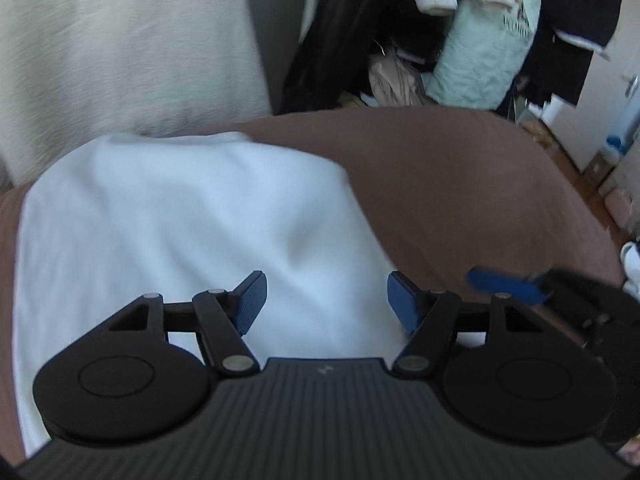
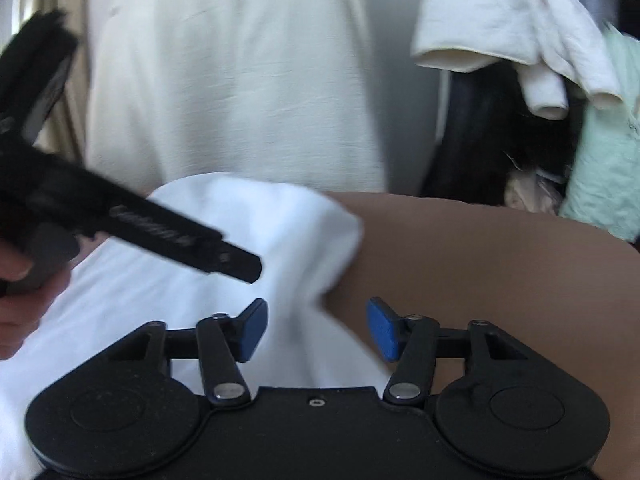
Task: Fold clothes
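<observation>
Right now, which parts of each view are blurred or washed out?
Left wrist view: white garment overexposed, folds barely visible; right claw motion-smeared. Right wrist view: left claw and cream curtain blurred; both views bend at fisheye edges.

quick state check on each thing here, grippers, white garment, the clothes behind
left gripper: open, empty, above the garment
right gripper: open, empty
white garment: lying on the brown surface, looks folded
clothes pile: unfolded, heaped behind
</observation>
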